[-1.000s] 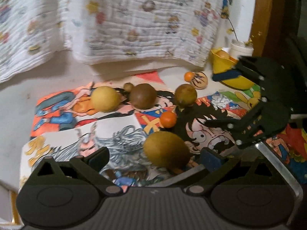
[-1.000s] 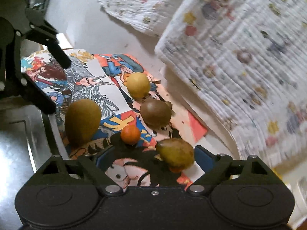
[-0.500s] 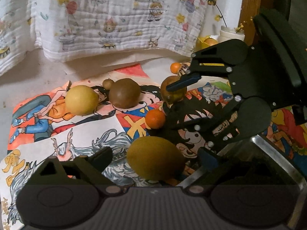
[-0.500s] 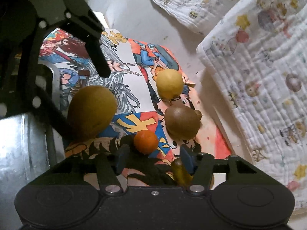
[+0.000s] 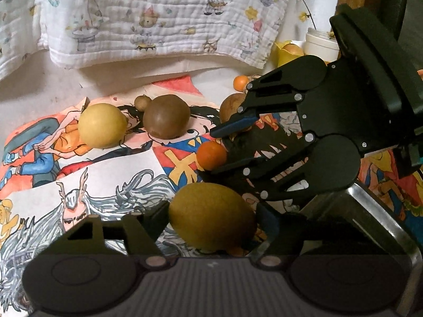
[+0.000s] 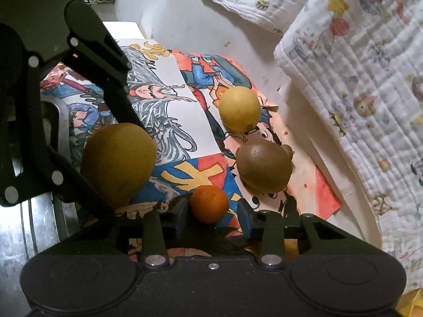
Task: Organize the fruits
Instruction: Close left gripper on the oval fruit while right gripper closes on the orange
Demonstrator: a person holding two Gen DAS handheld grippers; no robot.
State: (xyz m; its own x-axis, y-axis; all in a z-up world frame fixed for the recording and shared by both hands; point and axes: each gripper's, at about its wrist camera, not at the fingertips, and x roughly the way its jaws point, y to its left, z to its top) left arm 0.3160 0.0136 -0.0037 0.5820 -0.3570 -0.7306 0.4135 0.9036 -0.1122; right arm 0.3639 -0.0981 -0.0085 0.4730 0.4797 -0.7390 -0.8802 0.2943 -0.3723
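Observation:
Fruits lie on a cartoon-printed mat. My left gripper (image 5: 214,219) is open around a large yellow-green fruit (image 5: 211,215), also seen in the right wrist view (image 6: 117,162). My right gripper (image 6: 211,210) is open with its fingers on either side of a small orange fruit (image 6: 209,203), which also shows in the left wrist view (image 5: 211,155). A yellow round fruit (image 5: 102,125) and a brown round fruit (image 5: 166,119) lie further back. A brown-yellow fruit (image 5: 232,107) sits partly hidden behind my right gripper (image 5: 224,142).
A metal tray (image 5: 375,219) lies at the right beside my left gripper. A yellow bowl (image 5: 284,51) holding a fruit and a white jar (image 5: 321,43) stand at the back right. A small orange (image 5: 241,82) lies near them. A patterned cloth (image 5: 158,15) hangs behind.
My right gripper has moved from the brown-yellow fruit to the small orange fruit, which now sits between its fingers. My left gripper has moved closer around the large yellow-green fruit.

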